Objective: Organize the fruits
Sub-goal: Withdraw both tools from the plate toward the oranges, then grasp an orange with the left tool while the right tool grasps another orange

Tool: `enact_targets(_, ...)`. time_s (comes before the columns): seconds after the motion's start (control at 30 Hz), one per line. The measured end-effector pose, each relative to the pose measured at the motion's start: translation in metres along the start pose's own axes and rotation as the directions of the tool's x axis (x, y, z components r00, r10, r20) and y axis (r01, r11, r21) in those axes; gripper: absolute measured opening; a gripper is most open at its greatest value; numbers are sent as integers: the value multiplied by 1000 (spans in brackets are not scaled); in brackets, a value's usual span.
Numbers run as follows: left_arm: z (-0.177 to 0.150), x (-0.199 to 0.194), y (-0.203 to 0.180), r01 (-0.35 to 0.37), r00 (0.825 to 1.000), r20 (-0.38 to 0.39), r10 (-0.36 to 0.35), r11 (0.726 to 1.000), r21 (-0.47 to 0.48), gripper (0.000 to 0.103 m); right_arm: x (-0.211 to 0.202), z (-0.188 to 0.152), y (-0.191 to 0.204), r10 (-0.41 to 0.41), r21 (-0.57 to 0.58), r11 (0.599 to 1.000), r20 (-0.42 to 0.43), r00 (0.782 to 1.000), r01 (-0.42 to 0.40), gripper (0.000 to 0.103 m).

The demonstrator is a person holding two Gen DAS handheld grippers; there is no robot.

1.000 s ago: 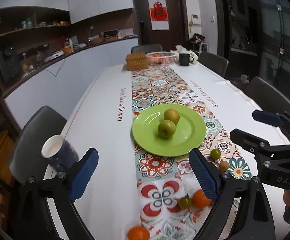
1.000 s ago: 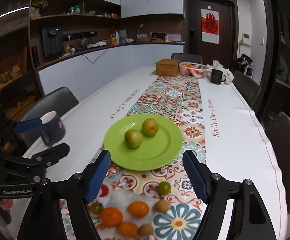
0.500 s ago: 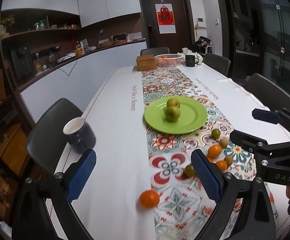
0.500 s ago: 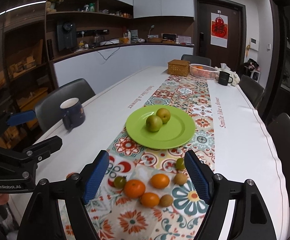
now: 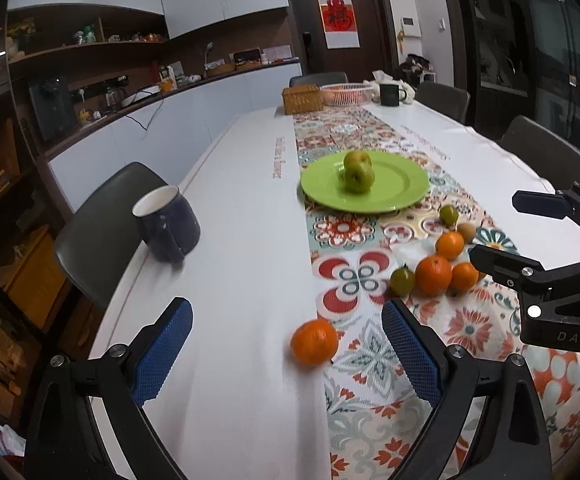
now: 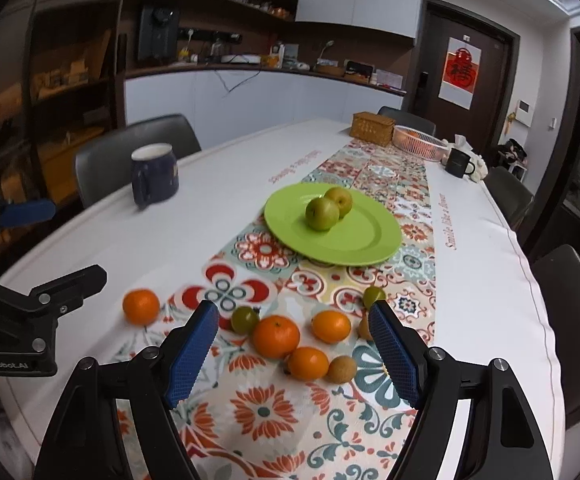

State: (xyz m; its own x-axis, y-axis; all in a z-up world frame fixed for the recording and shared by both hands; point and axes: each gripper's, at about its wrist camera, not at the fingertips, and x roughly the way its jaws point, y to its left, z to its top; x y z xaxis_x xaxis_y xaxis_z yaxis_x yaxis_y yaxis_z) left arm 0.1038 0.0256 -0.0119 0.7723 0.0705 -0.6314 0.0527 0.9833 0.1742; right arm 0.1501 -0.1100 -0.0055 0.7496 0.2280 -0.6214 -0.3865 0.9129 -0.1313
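Note:
A green plate on the patterned runner holds two green apples. Near the front edge lies a cluster of oranges, small green fruits and small brown fruits. One orange lies apart to the left. My left gripper is open and empty, just in front of the lone orange. My right gripper is open and empty, just in front of the cluster.
A dark blue mug stands near the table's left edge. A wicker box, a pink basket and a black mug stand at the far end. Chairs surround the table.
Both grippers have pulled back toward the near end of the table and lowered. The plate looks farther off and the loose fruits and mug have come into fuller view. Both stay open.

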Motion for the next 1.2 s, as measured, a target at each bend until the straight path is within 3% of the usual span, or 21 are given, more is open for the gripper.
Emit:
enact_targets(0.27, -16, 35, -3, 30, 993, -111, -31, 1000, -10, 96, 30, -12, -1, 28, -1, 1000, -80, 996, -28, 78)
enact_targets(0.5, -21, 60, -4, 62, 981, -180, -67, 998, -32, 83, 59, -16, -2, 84, 14, 996, -154, 985, -83, 70)
enact_targets(0.9, -20, 88, -6, 137, 963, -222, -152, 987, -82, 53, 85, -17, -3, 139, 14, 990, -212, 967, -139, 53)
enact_targets(1.07, -20, 91, -5, 118, 965, -224, -136, 989, -90, 41, 93, -15, -2, 143, 3, 989, -223, 964, -146, 52)
enact_targets(1.13, -20, 92, -4, 122, 964, -224, -140, 988, -91, 41, 94, -15, -2, 155, 3, 987, -226, 962, -159, 44)
enact_targets(1.2, -20, 92, -5, 120, 965, -222, -138, 989, -90, 41, 93, -15, -1, 151, -4, 988, -224, 963, -156, 44)
